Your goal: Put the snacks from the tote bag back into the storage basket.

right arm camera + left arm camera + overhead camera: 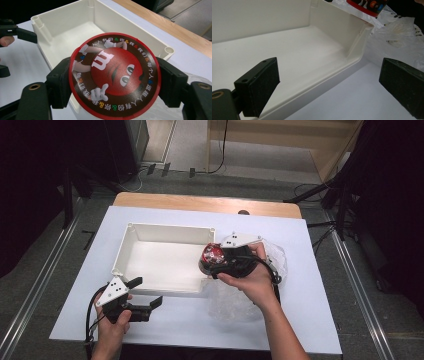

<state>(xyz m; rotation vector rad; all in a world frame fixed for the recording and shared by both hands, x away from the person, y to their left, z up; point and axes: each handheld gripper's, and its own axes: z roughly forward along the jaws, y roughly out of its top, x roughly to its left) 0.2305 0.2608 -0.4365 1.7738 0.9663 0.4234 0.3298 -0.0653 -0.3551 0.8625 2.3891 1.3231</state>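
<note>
A round tin with a red and brown cartoon-candy lid (114,76) sits between the jaws of my right gripper (114,82), which is shut on its sides. In the high view the tin (212,255) hangs over the right end of the white plastic box (131,245), and my right gripper (216,264) is held from the right. The tin's red rim (364,5) also peeks in over the box's corner. My left gripper (148,292) stands open at the box's near left corner, its pads (263,85) wide apart and nothing between them.
Crumpled clear plastic bags (235,302) lie on the white table sheet (310,320) right of the box, under and behind my right hand. A wooden table edge (200,202) runs along the back. Dark stands flank the table.
</note>
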